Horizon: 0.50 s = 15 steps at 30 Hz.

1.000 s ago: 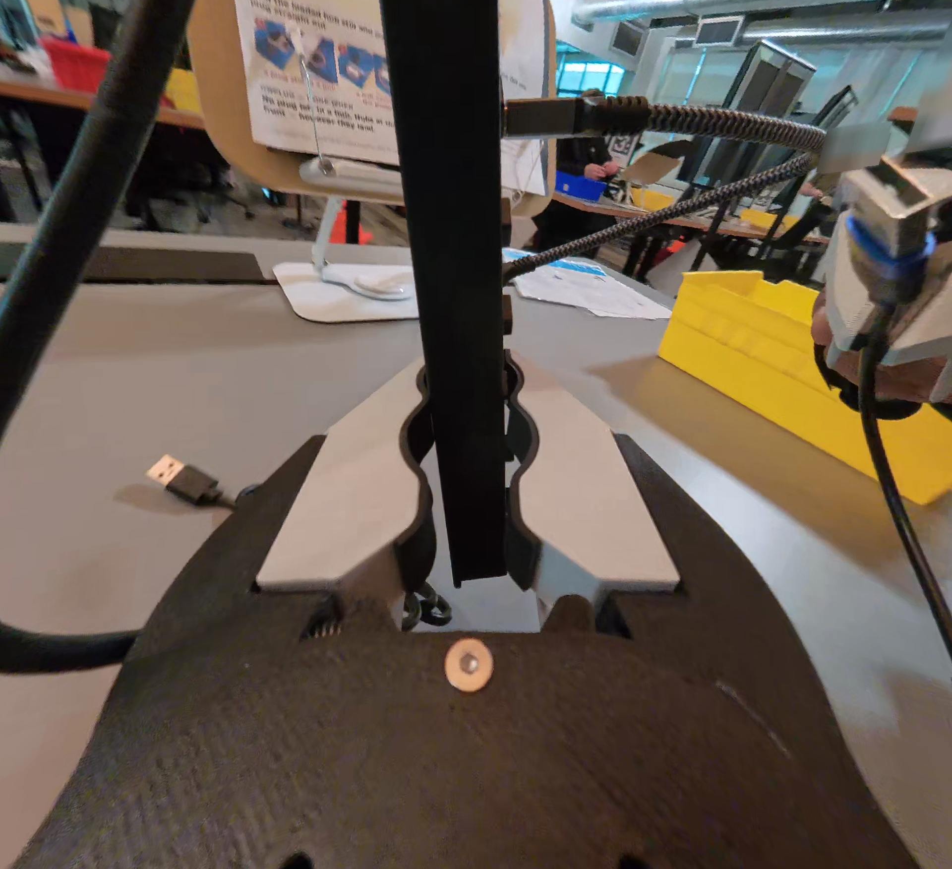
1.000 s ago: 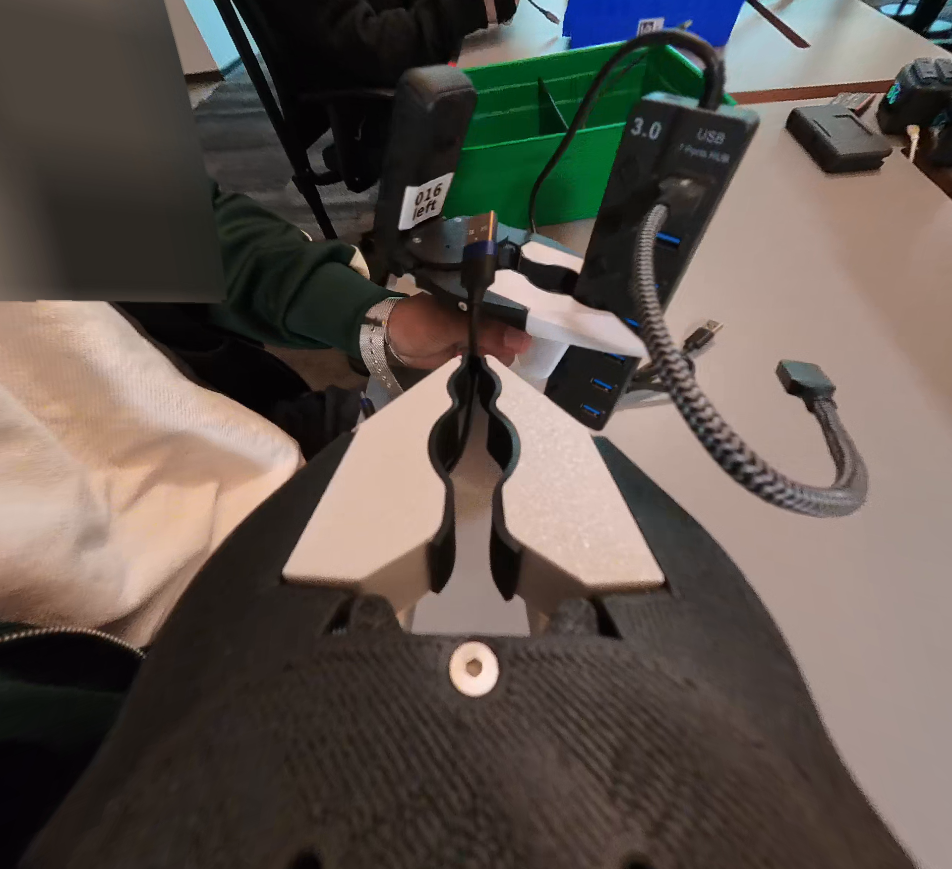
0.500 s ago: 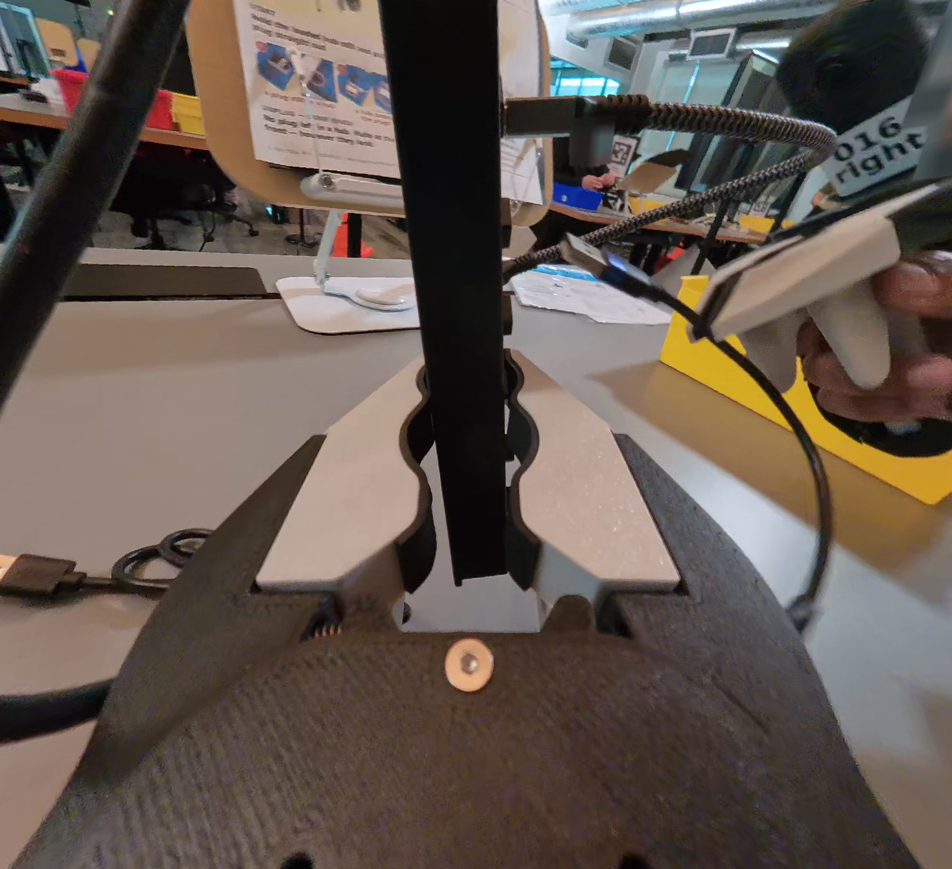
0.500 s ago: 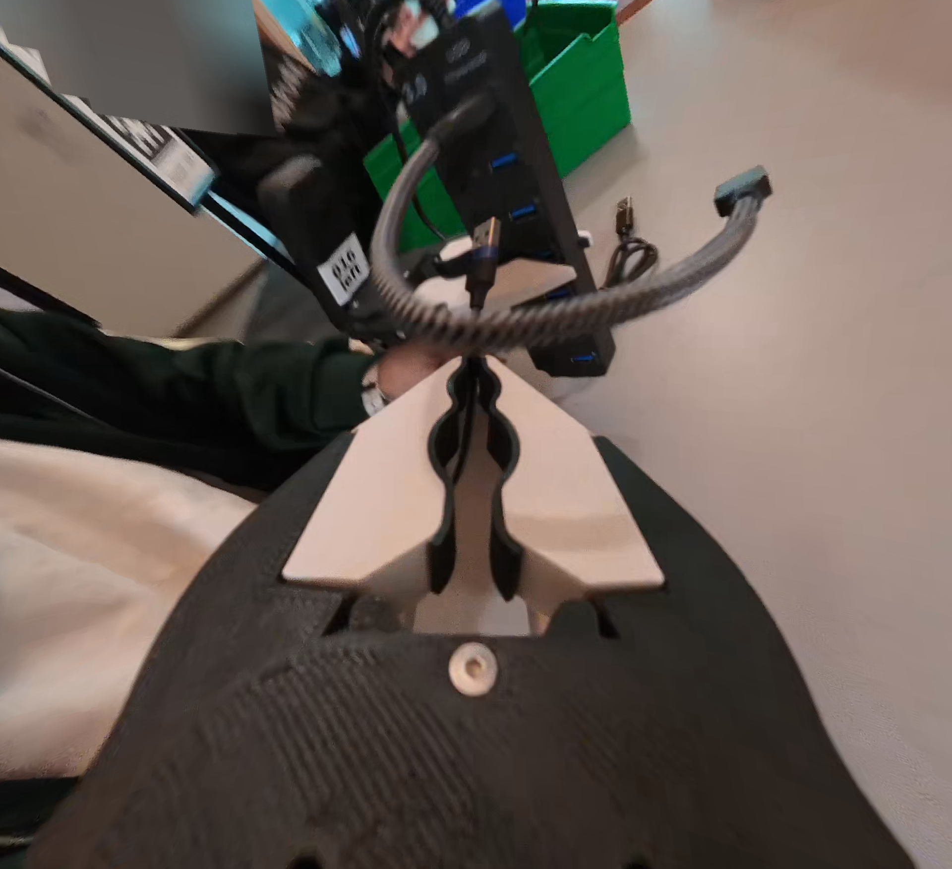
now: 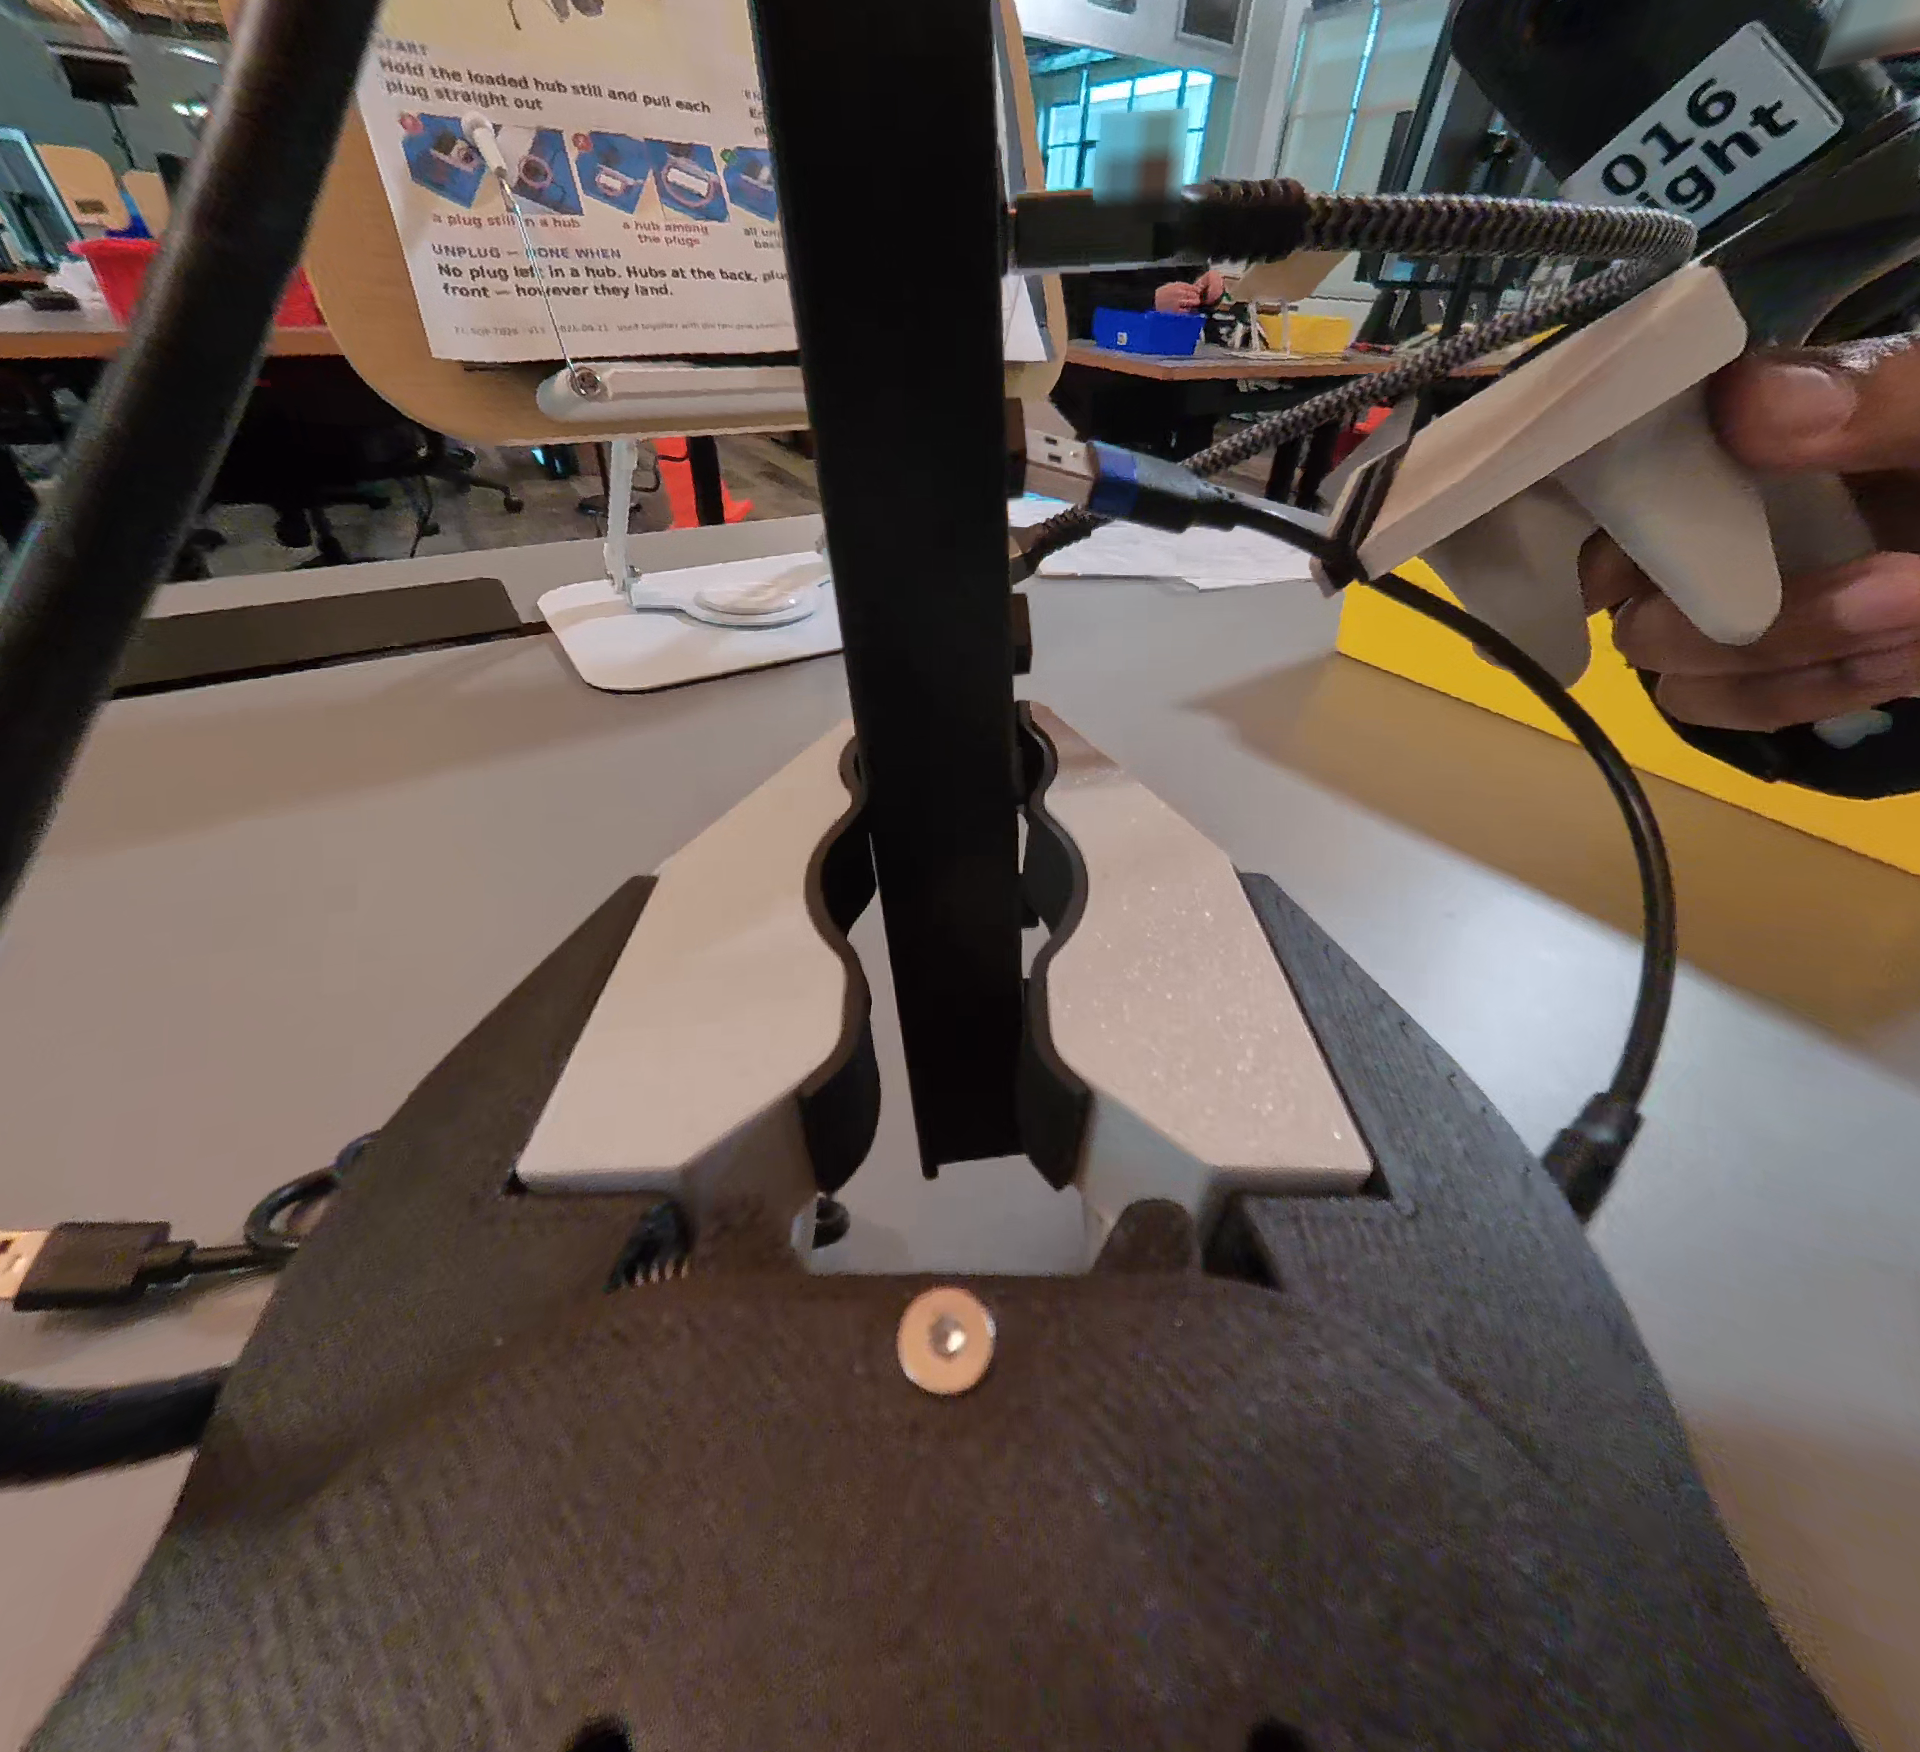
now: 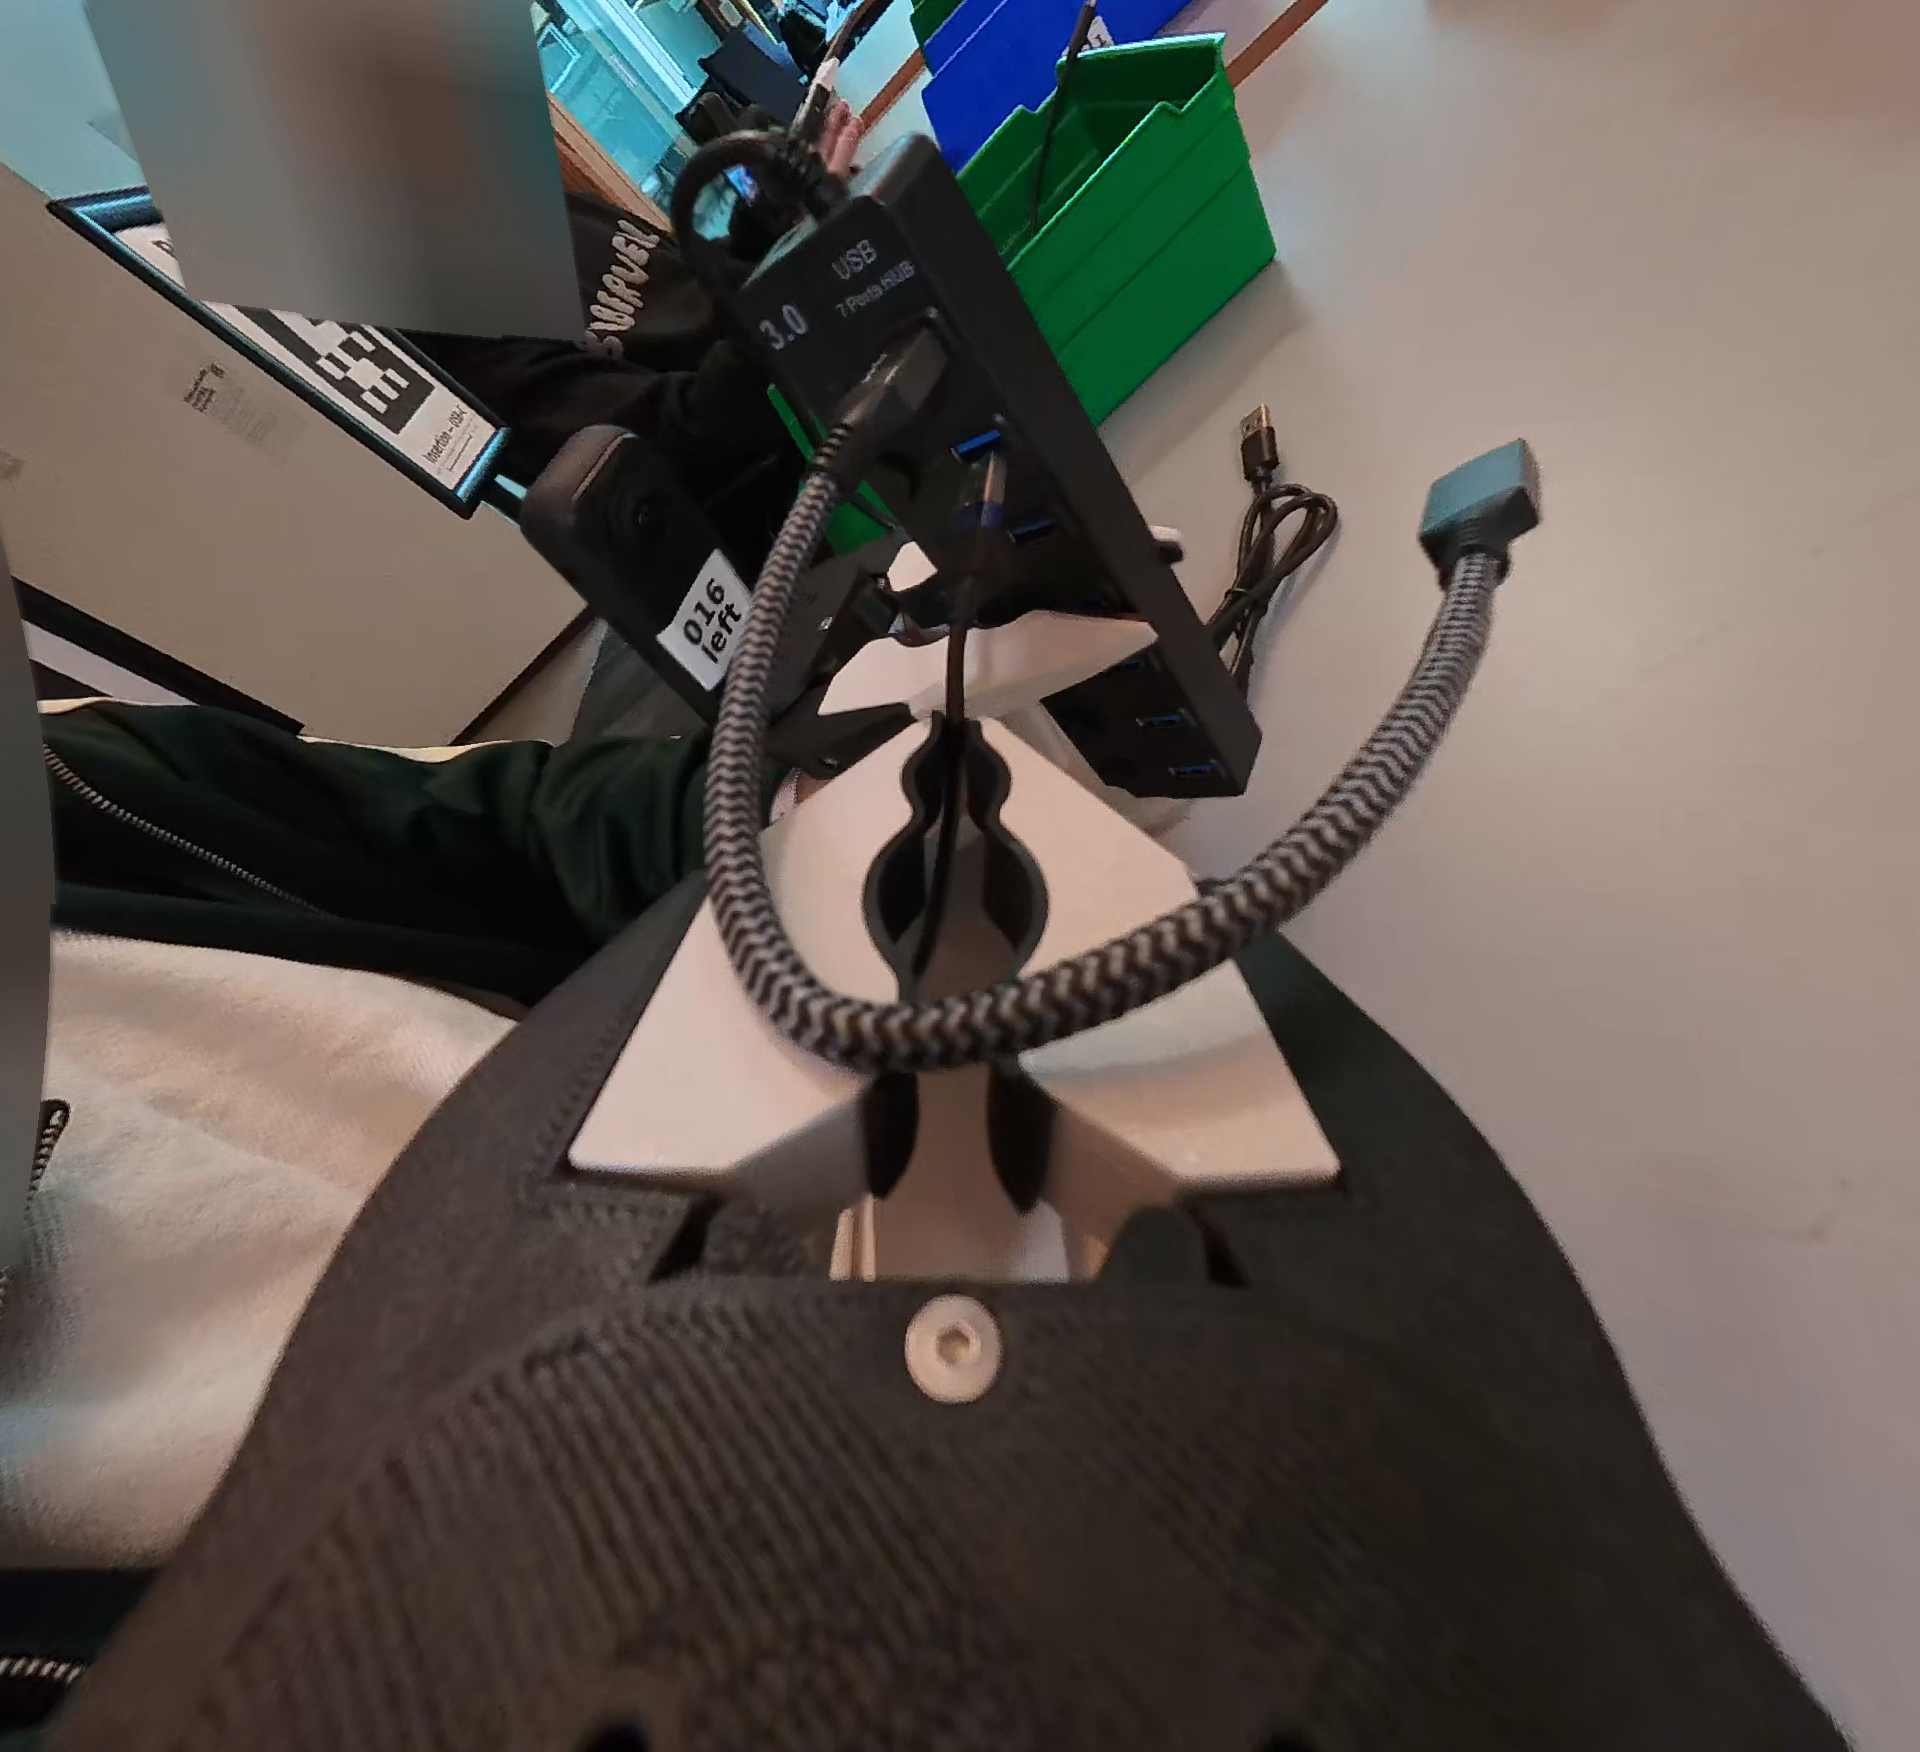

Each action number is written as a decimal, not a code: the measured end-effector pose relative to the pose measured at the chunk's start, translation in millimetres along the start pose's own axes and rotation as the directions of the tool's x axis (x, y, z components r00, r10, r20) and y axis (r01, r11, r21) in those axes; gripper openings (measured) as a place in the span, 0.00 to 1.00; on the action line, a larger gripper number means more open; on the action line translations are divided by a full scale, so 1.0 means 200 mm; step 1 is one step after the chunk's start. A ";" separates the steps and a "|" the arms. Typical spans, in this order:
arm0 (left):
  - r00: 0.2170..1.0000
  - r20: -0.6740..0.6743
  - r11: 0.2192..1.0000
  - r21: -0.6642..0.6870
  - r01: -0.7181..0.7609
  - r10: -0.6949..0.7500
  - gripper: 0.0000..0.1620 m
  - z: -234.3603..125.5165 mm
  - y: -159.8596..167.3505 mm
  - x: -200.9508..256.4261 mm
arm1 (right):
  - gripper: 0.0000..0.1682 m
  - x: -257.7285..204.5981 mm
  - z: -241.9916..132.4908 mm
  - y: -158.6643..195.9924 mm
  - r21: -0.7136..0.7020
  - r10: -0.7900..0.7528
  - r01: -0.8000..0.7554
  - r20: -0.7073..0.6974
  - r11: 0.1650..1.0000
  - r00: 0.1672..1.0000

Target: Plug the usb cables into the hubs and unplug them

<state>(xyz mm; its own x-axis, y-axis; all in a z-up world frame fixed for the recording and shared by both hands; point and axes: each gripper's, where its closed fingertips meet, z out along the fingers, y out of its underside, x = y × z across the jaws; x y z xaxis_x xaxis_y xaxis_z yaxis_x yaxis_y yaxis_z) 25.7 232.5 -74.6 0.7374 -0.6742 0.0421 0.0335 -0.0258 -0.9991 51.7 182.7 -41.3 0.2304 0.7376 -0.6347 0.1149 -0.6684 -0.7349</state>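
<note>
A: Where's the hub?
B: The black hub stands upright, pinched at its lower end by the left gripper. A braided cable is plugged in near its top, running off toward 3 o'clock.
A: And the right gripper?
B: Pressed together on a thin black cable; its blue-collared plug is at a port on the hub's face, at the hub's 3 o'clock in the left view. I can't tell if it's seated.
A: Around them?
B: Grey table, green bin at 12, a loose plug at 9.
</note>
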 end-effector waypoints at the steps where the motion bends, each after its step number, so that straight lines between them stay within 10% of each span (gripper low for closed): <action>1: 1.000 -0.001 1.000 0.001 0.002 -0.002 0.13 0.00 0.00 0.00 | 0.01 -0.01 0.00 0.00 0.006 0.009 -0.009 0.013 1.000 1.000; 15: 1.000 0.011 1.000 0.005 -0.008 0.008 0.13 0.00 0.00 -0.01 | 0.01 -0.03 -0.02 -0.05 0.089 0.108 -0.119 0.116 0.989 0.987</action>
<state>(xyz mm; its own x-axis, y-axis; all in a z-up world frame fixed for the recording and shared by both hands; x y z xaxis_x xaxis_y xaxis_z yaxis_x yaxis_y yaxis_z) 24.1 233.4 -74.3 0.7453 -0.6658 0.0346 0.0309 -0.0174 -0.9994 53.3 185.0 -29.0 0.1282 0.6671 -0.7338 0.0001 -0.7399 -0.6727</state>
